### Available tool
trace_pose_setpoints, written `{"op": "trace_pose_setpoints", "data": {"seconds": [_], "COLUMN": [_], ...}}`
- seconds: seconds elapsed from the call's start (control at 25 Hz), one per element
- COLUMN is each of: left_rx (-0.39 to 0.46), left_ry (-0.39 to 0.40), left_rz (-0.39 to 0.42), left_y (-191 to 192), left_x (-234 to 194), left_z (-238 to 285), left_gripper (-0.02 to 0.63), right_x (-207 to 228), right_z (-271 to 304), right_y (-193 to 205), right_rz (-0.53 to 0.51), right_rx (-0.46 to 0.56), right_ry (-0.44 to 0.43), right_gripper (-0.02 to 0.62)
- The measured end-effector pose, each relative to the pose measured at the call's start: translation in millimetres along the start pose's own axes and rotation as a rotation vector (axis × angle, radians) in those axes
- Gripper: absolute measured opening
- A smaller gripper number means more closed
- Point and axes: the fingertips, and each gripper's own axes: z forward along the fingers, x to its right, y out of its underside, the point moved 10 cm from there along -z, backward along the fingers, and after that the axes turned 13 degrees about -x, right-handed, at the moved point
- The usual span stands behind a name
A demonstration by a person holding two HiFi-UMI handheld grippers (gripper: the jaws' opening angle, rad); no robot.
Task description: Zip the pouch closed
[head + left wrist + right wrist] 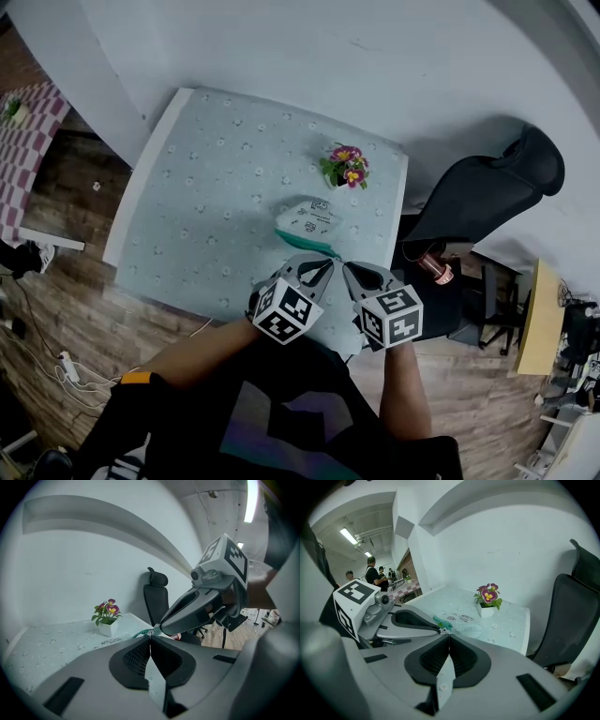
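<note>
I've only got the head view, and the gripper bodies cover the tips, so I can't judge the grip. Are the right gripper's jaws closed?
Observer: Yes, the right gripper view shows the right gripper with its jaws pressed together.
Operator: And the left?
Observer: The left gripper is shut too, in its own view.
Operator: Where are the tips?
Observer: Both meet at the end of the teal zipper on the pouch; whether either pinches it, I can't tell.

The pale flower-print tabletop lies open on the left; a white pot of pink flowers, a clear teal-zipped pouch and a black office chair crowd the right.
</note>
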Motion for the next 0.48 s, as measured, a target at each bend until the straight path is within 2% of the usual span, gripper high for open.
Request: {"op": "trace_pose_setpoints", "data": {"seconds": [0.48], "left_rx": [-0.001], "left_ry": [-0.07], "left_rz": [-0.053], "left_y": [2.4], "left_x": [-9.2], "left_z": [-7.9], "left_gripper": [0.011], "right_x": [4.2], "right_z": [-1.3], "right_y": [-0.4], "right_rz": [0.016], "right_rx": [0.044], "right_ry": [0.013], "right_gripper": [0.02]}}
